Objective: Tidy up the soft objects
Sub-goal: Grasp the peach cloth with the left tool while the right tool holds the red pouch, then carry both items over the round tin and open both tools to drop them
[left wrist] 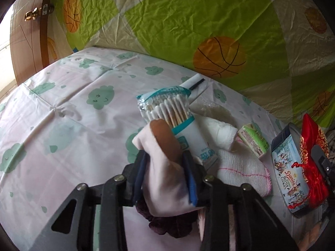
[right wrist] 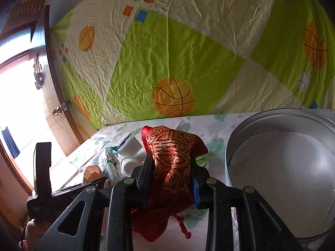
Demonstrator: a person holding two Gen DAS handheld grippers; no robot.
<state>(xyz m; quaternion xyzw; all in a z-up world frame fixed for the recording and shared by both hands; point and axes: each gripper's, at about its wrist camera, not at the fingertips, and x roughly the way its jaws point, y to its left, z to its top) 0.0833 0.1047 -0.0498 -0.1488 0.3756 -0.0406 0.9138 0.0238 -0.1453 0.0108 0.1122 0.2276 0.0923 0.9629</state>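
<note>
Left gripper (left wrist: 165,163) is clamped on a pale pink cloth (left wrist: 165,186) over the bed (left wrist: 62,125). Right gripper (right wrist: 171,171) pinches the red pouch (right wrist: 173,152), its length running forward; the open tin (right wrist: 280,167) sits just right, probably next stop.

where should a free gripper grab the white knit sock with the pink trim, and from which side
Pinch the white knit sock across its bunched middle, coming straight down from above. It lies flat and limp on the bed sheet, so no edge stands up to catch. The cookie tin crowds one side and the cotton swab pack the other, so side approaches look cramped.
</note>
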